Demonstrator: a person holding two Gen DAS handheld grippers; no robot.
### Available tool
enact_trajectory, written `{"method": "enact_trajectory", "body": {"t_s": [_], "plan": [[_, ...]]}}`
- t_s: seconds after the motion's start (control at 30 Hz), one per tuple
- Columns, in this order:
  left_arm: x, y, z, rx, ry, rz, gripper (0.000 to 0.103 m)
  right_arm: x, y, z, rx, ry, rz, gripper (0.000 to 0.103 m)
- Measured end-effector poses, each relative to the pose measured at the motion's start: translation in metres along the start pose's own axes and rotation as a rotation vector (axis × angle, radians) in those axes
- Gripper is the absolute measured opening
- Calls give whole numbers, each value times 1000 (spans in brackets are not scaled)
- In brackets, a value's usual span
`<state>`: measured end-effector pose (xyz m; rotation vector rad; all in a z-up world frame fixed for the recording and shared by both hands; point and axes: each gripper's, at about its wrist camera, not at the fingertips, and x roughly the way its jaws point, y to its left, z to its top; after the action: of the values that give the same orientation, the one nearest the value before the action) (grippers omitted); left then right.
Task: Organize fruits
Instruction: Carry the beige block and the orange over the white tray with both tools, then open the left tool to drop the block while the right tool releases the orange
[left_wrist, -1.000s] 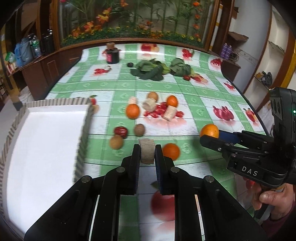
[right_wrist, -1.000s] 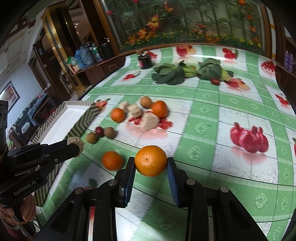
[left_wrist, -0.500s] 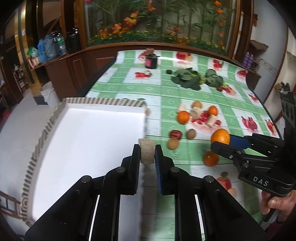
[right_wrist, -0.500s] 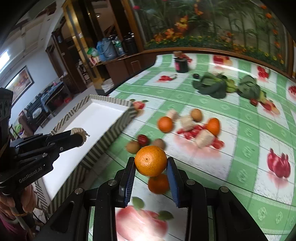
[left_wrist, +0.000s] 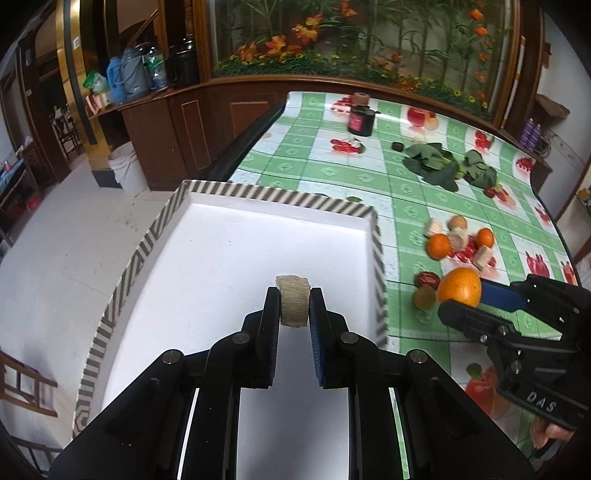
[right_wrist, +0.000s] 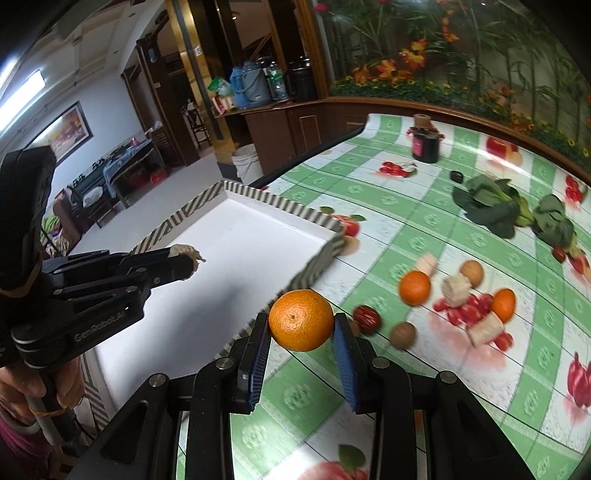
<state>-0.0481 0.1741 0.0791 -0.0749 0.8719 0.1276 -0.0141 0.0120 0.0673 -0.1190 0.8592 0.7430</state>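
My left gripper (left_wrist: 294, 300) is shut on a pale beige cut chunk (left_wrist: 293, 304) and hangs above the white floor of the striped-rim tray (left_wrist: 280, 199). My right gripper (right_wrist: 301, 325) is shut on an orange (right_wrist: 301, 319), held in the air just off the tray's near right corner, over the tablecloth. In the left wrist view that orange (left_wrist: 459, 287) and the right gripper (left_wrist: 461, 299) show at the right. In the right wrist view the left gripper (right_wrist: 186, 260) reaches in from the left over the tray (right_wrist: 280, 205). Loose oranges (right_wrist: 414, 288), beige chunks (right_wrist: 457, 290), a red date (right_wrist: 366, 319) and brown fruits (right_wrist: 402, 334) lie on the cloth.
Leafy greens (left_wrist: 436, 168) and a dark jar (left_wrist: 360, 120) stand farther back on the green checked tablecloth (left_wrist: 332, 173). The tray overhangs the table's left edge above a white floor. A wooden counter (left_wrist: 192, 118) with jugs lines the back. A hand (right_wrist: 22, 387) holds the left gripper's grip.
Both grippers have swung left with their loads: the left one went from over the tablecloth to over the tray, and the right one came up beside the tray's corner.
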Motion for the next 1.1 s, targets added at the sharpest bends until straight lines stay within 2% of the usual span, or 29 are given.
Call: {"method": "enact_trajectory", "body": {"t_s": [0.33,0.53,0.93,1.1], "plan": [[31,27,12,-77,60,-2,15,36,17,23,-45,36,27,33],[45,34,13,-89,86,18,15,59,24,37,-63,61,45,33],[62,48,9,-125,133,47,15,100,34,43,-105,150,59,33],[65,57,6,-180,146,-30,17,104,34,42,-116,146,55,33]]}}
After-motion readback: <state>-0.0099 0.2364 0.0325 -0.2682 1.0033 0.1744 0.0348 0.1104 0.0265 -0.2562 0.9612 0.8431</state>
